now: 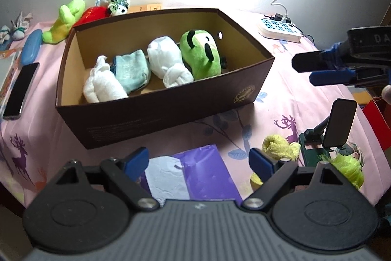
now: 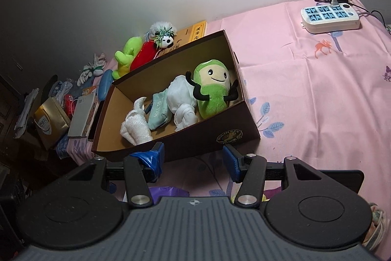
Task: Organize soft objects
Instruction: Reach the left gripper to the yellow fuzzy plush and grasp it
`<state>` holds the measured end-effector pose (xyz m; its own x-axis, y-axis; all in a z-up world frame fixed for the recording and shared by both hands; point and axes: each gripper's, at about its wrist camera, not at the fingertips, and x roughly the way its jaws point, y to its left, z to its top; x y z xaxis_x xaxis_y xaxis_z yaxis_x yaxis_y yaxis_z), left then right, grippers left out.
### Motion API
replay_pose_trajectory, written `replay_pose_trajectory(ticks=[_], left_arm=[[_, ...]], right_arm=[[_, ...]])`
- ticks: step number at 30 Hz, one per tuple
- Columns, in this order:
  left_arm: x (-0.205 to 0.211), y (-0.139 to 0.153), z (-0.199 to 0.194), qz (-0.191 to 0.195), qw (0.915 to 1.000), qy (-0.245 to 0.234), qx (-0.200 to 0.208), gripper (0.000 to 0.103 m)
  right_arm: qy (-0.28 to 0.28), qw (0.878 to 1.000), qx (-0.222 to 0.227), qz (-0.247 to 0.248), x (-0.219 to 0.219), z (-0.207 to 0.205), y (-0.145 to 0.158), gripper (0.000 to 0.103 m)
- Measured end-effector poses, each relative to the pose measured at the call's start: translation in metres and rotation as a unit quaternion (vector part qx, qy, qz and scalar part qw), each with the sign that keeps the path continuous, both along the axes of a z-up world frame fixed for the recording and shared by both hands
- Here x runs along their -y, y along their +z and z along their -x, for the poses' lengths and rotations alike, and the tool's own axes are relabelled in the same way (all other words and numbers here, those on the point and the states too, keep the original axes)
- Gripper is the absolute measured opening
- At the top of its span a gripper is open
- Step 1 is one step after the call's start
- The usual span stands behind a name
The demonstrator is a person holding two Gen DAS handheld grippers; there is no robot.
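Note:
A brown cardboard box [image 1: 158,119] [image 2: 207,141] on the pink sheet holds a white towel bundle [image 1: 102,85], a teal sock [image 1: 132,70], a knotted white cloth [image 1: 166,60] and a green plush [image 1: 202,58] [image 2: 215,89]. My left gripper [image 1: 198,162] hovers open in front of the box, over a purple and white bag [image 1: 195,175], with nothing between its fingers. A rolled yellow sock [image 1: 278,147] lies just right of it. My right gripper [image 2: 193,159] [image 1: 304,71] is open and empty, near the box's front right corner.
Behind the box lie a lime plush [image 1: 63,21], a red plush [image 1: 91,14] and a white panda toy [image 1: 118,3]. A phone [image 1: 20,89] and blue case [image 1: 30,47] lie left. A power strip [image 2: 330,17] sits far right, and a phone stand [image 1: 339,124] near right.

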<state>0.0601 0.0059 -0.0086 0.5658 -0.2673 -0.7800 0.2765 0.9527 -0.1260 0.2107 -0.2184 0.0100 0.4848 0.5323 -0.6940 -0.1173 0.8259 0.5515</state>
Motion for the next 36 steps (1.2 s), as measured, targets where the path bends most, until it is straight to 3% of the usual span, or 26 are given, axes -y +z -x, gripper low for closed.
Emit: replay_pose_trajectory(ticks=[7,18,29,36], left_arm=[[0.021,-0.003,0.004,-0.026,0.9992,0.024,-0.019,0.089],[0.067,-0.002,0.017,-0.046,0.9977,0.042,-0.025,0.089],[0.098,-0.014,0.023,-0.057,0.9950,0.067,-0.046,0.089],[0.120,-0.021,0.018,-0.050,0.9952,0.057,-0.062,0.089]], right_arm=[[0.001,1.000,0.012,-0.007,0.021,0.026,-0.001,0.037],[0.007,0.999,-0.006,-0.044,0.066,0.061,-0.010,0.038],[0.015,0.997,-0.044,-0.060,0.098,0.087,-0.039,0.038],[0.002,0.996,-0.064,-0.068,0.117,0.092,-0.061,0.038]])
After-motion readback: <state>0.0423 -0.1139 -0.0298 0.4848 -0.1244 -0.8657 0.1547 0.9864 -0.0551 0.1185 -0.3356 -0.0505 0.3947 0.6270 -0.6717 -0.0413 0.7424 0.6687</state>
